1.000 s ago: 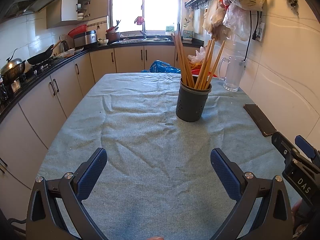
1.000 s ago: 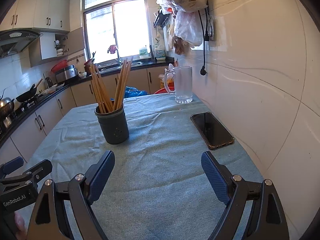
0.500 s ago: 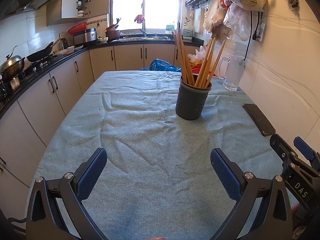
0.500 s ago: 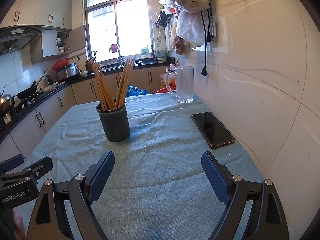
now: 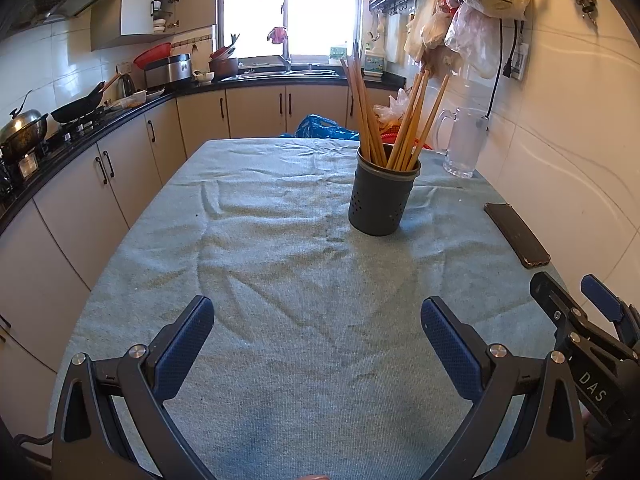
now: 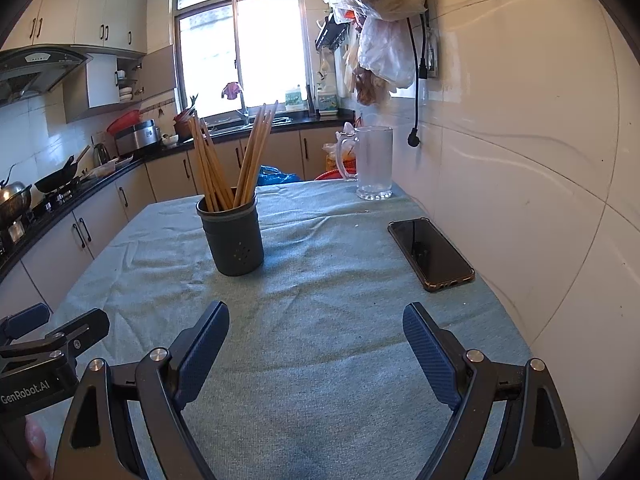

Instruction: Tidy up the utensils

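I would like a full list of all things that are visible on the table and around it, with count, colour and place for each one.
chopsticks: a bundle, count unclear, light wood, upright in the holder
holder: one, dark grey, perforated, mid-table
tablecloth: one, pale blue-green, covers the table
phone: one, black, flat near the wall side of the table
glass mug: one, clear, far corner by the wall
hanging bags: several, translucent, on the wall
wok: one, black, on the stove
pot: one, silver, beside the wok
blue bag: one, behind the table
left gripper: one, black with blue fingers, open, empty
right gripper: one, same colours, open, empty
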`<state>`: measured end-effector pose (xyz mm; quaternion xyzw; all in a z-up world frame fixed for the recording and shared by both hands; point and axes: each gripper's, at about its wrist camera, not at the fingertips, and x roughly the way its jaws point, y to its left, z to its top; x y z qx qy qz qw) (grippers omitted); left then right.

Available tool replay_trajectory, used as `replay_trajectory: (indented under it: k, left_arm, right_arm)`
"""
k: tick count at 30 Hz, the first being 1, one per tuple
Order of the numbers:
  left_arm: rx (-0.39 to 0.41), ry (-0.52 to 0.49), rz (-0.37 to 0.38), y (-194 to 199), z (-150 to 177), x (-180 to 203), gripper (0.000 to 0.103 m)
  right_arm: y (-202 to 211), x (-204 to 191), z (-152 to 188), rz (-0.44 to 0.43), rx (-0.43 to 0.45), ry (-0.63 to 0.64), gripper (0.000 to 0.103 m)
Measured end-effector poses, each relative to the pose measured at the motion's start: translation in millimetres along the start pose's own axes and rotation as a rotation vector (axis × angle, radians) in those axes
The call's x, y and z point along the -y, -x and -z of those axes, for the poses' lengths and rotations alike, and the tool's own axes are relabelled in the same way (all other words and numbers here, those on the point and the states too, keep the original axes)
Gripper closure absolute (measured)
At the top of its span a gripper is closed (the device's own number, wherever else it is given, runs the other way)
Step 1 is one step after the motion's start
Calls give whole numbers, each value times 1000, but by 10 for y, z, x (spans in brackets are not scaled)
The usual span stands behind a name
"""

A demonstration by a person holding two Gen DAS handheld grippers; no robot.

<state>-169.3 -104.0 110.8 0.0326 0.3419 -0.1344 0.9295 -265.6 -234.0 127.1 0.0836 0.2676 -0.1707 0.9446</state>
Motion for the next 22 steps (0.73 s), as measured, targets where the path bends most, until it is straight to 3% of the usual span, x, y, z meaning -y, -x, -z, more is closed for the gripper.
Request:
replay_trajectory:
  k: [15,22]
  left_arm:
    - [-11,16,-17,-99,-21,-95,0]
    - [-62,37,-10,-237,-17,-127,0]
  right_arm:
    - [-124,-39,36,7,-26,14,11]
    - [-306,-41,109,-22,-99,22,11]
